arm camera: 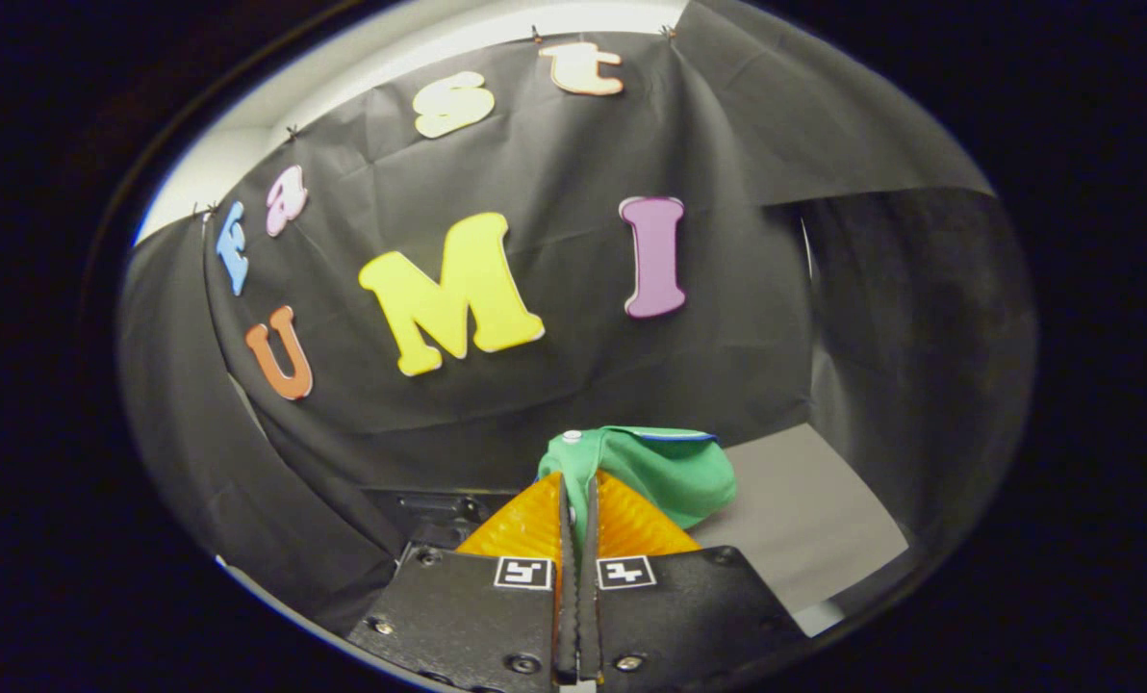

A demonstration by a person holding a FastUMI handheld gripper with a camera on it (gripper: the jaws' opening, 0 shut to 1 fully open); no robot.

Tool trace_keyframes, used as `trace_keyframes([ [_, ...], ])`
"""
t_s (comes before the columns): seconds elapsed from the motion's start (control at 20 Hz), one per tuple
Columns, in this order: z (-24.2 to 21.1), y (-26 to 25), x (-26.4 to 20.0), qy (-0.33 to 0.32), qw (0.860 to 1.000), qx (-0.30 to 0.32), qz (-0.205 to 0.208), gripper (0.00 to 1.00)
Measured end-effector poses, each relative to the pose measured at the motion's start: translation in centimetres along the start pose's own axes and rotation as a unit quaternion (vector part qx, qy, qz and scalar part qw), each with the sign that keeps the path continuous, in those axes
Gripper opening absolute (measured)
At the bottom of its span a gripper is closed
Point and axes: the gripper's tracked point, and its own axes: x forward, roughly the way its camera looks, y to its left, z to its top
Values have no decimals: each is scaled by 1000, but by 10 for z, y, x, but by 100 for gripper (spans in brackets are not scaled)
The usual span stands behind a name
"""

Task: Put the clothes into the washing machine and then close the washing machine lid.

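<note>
No readable text, brand or number. Signs: two small square black-and-white coded marker tags, one on each finger body of the hand-held gripper (578, 496), whose fingers are pressed together on a green cloth garment (665, 467).

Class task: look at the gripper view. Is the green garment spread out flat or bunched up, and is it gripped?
Bunched up and gripped. The green garment hangs crumpled just ahead of the gripper, whose fingers are shut on a fold of it.

The tongs (578, 496) are pinched tight on a green garment (665, 467). The cloth bunches over their tips, above a grey worktop (804, 510).
</note>
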Motion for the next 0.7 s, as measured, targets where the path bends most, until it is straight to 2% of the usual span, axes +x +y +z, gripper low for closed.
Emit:
trace_keyframes([
  [0.35,59,74,-38,-71,996,-34,44,4],
  [0.7,74,151,-45,-91,990,-53,95,4],
])
